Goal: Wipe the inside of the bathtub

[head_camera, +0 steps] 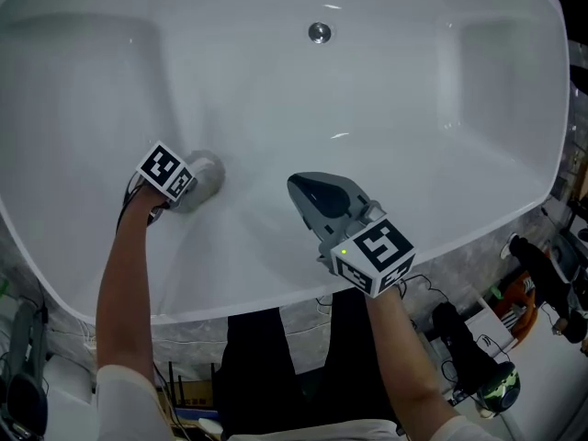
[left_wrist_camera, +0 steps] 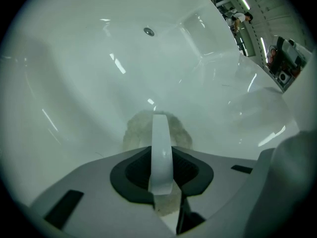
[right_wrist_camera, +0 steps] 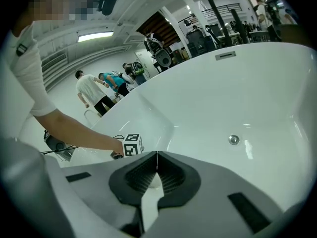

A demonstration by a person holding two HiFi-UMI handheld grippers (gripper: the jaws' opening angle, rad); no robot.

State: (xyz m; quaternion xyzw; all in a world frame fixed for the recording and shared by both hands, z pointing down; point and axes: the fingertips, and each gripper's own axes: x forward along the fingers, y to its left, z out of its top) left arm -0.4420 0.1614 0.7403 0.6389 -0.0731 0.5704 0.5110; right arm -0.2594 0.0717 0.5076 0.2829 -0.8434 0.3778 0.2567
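Nearest me, my right claw (head_camera: 303,187) hung inside the tub (head_camera: 413,127), well short of the drain (head_camera: 319,32), its jaws together on nothing. My left claw (left_wrist_camera: 161,123) sat left of the drain and also well short of it, clamped on a grey cloth (left_wrist_camera: 132,130) pressed flat against the tub's white inner wall. The drain lay farthest from me.

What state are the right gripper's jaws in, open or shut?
Shut: on the right gripper they meet tip to tip, nothing between.
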